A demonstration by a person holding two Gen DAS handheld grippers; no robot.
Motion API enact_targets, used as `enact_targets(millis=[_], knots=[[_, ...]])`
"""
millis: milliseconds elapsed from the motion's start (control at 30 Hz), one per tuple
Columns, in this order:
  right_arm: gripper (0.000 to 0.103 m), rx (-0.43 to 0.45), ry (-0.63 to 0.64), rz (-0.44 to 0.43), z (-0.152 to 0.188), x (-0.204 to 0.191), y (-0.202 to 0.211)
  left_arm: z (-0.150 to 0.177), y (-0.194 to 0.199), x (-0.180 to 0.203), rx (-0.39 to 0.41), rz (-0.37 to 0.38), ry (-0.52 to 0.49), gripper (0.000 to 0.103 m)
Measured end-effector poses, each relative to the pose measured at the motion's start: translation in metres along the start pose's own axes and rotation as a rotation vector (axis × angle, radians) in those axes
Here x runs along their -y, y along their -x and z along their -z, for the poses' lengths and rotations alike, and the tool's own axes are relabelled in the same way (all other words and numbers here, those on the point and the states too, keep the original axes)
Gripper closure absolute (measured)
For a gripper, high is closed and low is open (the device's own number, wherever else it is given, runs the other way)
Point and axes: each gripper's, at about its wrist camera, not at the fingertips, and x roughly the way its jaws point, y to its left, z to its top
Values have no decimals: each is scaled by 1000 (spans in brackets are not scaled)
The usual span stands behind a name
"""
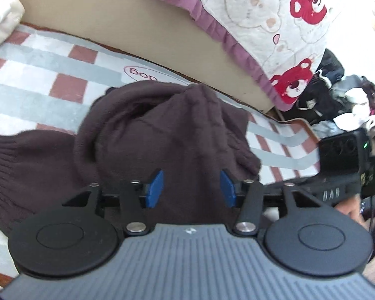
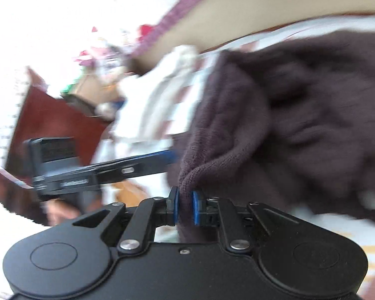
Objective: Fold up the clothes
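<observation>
Brown knit sweater [image 1: 162, 130] lies bunched ahead of our left gripper [image 1: 191, 187], jaws wide; our right gripper [image 2: 185, 206] pinches its edge, seemingly mid-fold.

One brown sweater [image 1: 167, 135], two grippers: left gripper [image 1: 191, 187], right gripper [image 2: 185, 208].

The dark brown knitted sweater [image 1: 162, 130] is thick, matt wool-like cloth, ribbed at its hem and cable-textured along one fold. It lies on a soft, flat-woven checked bedsheet of red, grey and white cloth [image 1: 62, 75]. The left gripper [image 1: 191, 187] has matt black plastic arms, shiny metal rivets, rough blue pads [image 1: 155, 187] and a ribbed grey body. The quilted bear-print blanket with a purple frill [image 1: 275, 25] looks puffy and matt.
</observation>
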Motion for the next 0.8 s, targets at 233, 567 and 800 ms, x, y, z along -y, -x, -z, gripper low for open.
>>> enact_targets(millis=[233,567,800], knots=[[89,-129,95,-8,31,-32,-57,7,-16,-6,-81,50,4,34],[85,-85,125,-18,23,-29,-34,13,-35,-37,-142,-23,96,84],[42,109,50,431,13,2,19,-23,23,-5,166,-539,-243,89]])
